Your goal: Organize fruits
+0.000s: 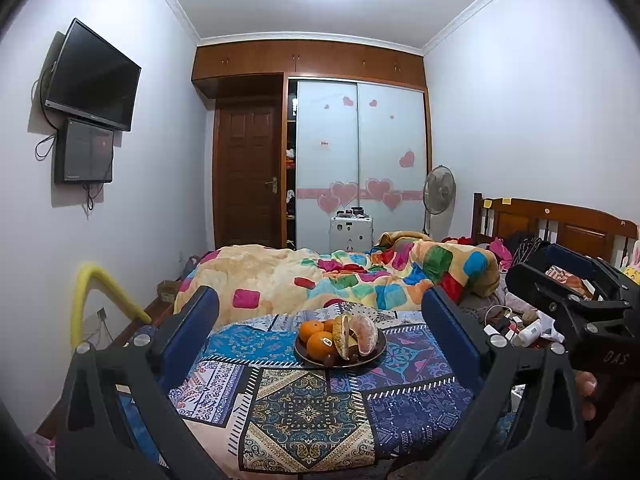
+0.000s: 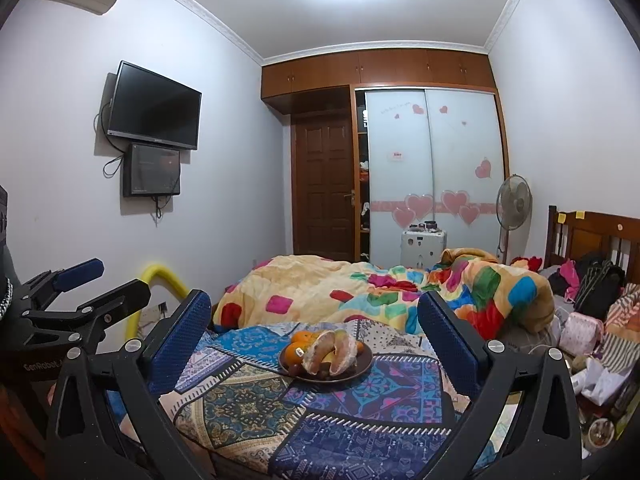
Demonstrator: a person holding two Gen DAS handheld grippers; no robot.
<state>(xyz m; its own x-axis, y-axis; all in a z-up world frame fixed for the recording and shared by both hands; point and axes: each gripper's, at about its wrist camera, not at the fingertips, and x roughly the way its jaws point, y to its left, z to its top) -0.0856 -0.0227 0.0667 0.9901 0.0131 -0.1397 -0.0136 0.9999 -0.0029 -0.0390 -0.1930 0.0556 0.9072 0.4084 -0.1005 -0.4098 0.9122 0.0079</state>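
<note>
Both my left tongs (image 1: 320,320) and right tongs (image 2: 314,320) hang released, short of the fruit (image 1: 338,338) heaped on the plate (image 1: 304,354) at the table's (image 1: 304,412) far side; careless grabbing could topple it.

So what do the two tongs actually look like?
Both look alike: the left tongs and right tongs have black angular plastic arms with silver round bolts at the joints and blue textured pads on the fingers. White lettering is printed on each body. No cables or sleeves show.
</note>
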